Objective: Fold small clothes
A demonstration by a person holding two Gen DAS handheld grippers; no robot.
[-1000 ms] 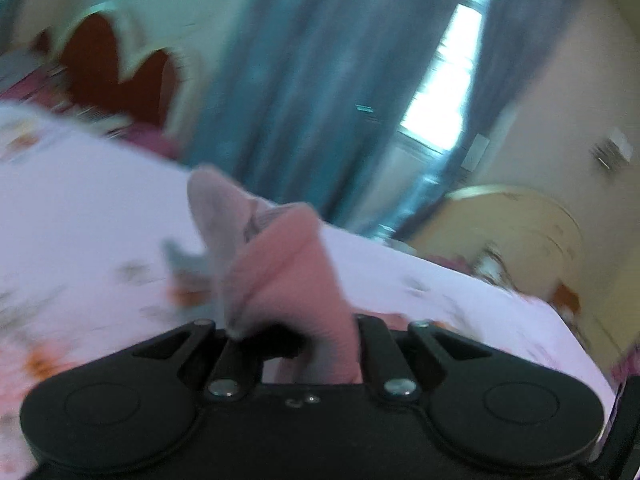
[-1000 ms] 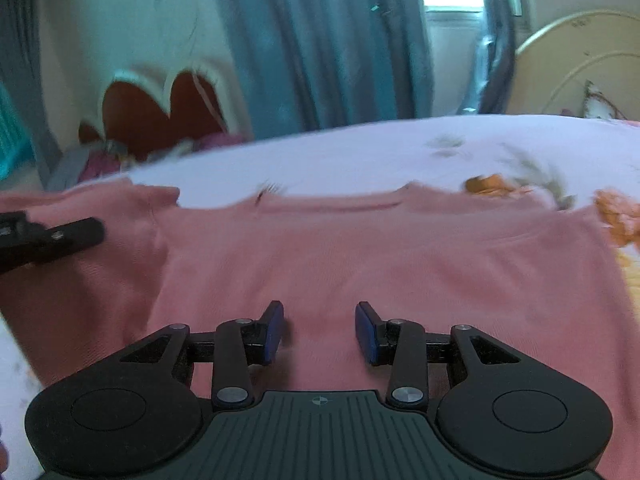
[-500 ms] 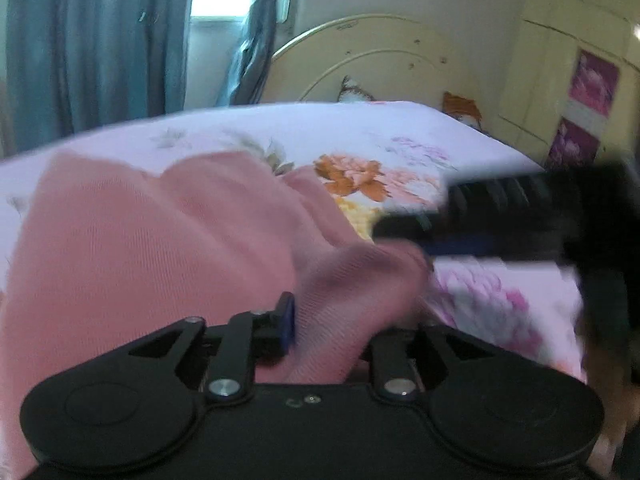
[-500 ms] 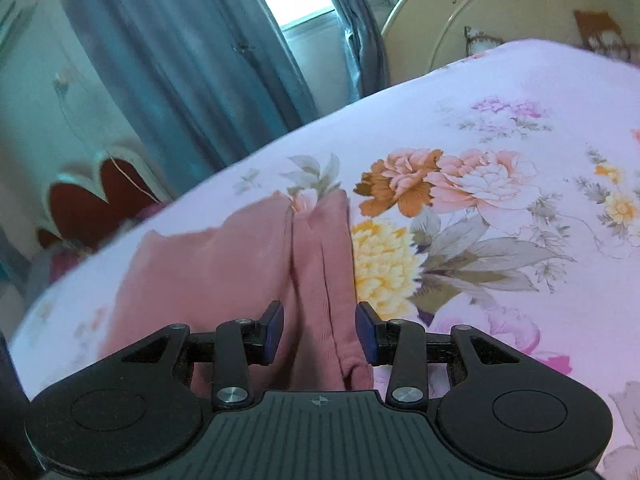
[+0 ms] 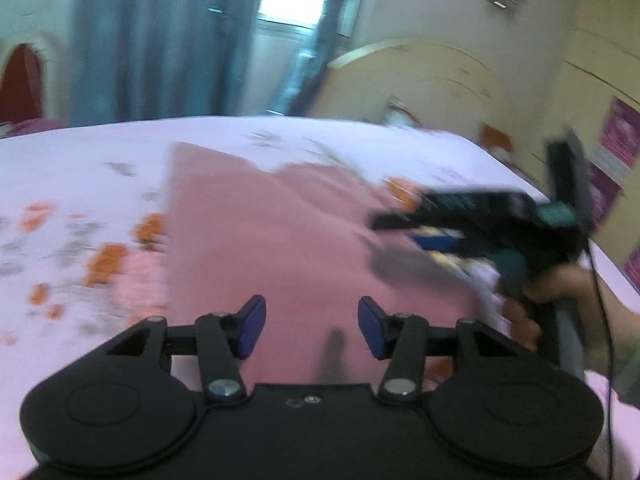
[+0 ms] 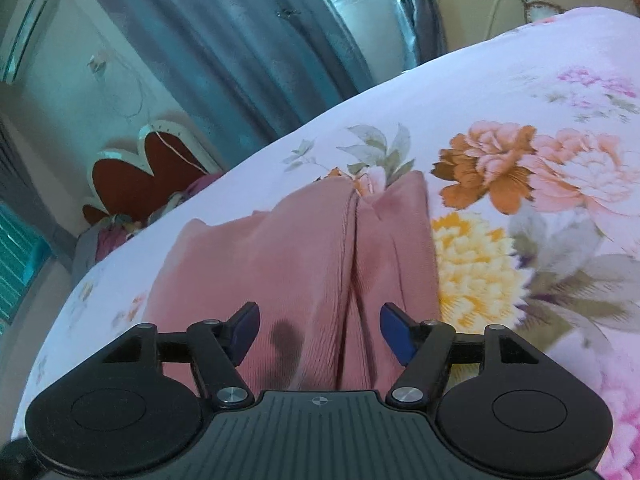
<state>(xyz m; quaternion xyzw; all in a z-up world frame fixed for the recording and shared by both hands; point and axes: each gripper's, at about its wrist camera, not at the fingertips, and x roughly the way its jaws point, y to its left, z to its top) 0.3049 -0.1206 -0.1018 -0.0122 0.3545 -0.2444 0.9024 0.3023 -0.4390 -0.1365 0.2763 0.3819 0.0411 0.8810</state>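
Observation:
A small pink garment [image 5: 280, 248] lies folded on the floral bedsheet [image 5: 72, 184]. My left gripper [image 5: 312, 328] is open and empty just above its near part. In the left wrist view my right gripper [image 5: 404, 232] shows blurred at the garment's right edge. In the right wrist view the garment [image 6: 296, 264] lies with two folded halves meeting along a seam. My right gripper [image 6: 318, 332] is open over that seam, holding nothing.
The bedsheet with large flowers [image 6: 520, 184] spreads to the right. A cream headboard [image 5: 420, 80] stands behind, with blue curtains [image 5: 160, 40] and a window at the back. A red heart-shaped chair back [image 6: 140, 176] stands beyond the bed's far edge.
My left gripper has let go of the pink cloth and opened. The fold now lies flat on the garment. My right gripper stays open over the garment.

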